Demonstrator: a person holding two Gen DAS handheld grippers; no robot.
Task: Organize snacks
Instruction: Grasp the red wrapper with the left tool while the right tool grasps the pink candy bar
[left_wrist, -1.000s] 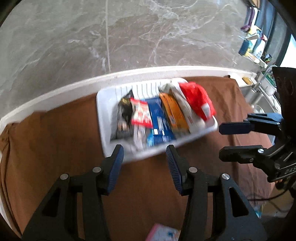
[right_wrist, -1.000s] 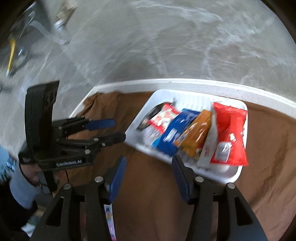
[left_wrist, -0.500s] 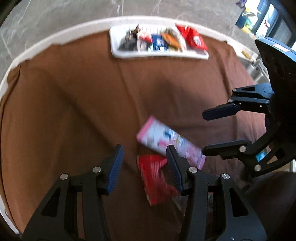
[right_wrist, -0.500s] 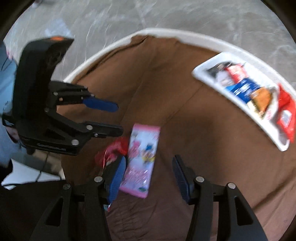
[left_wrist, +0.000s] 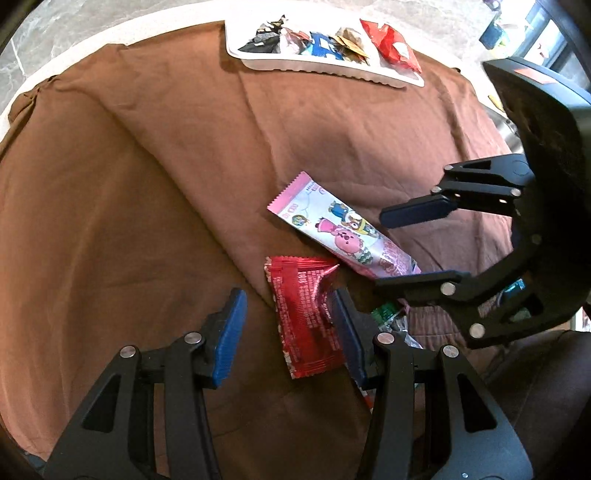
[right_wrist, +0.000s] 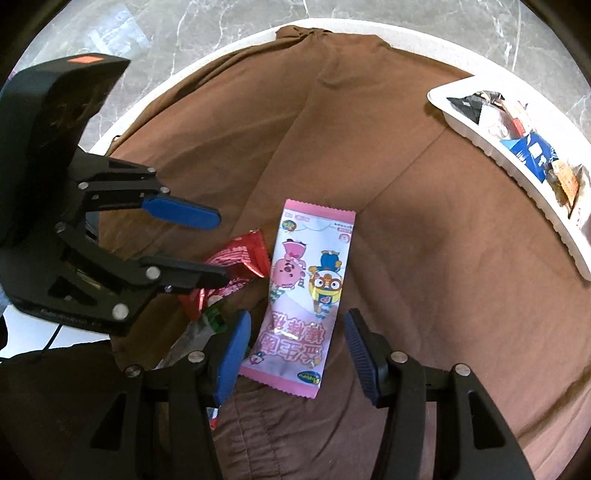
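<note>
Left wrist view: left gripper (left_wrist: 286, 334), jaws apart and empty, over red packet (left_wrist: 308, 325); right gripper (right_wrist: 295, 345), likewise parted, straddling pink packet (right_wrist: 308, 291); white tray (left_wrist: 332, 70) at twelve o'clock; overlapping wrappers risk one pinch dragging both packets.

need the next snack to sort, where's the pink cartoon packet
The pink cartoon packet lies flat on the brown cloth, beside the red packet, far from the white tray.
</note>
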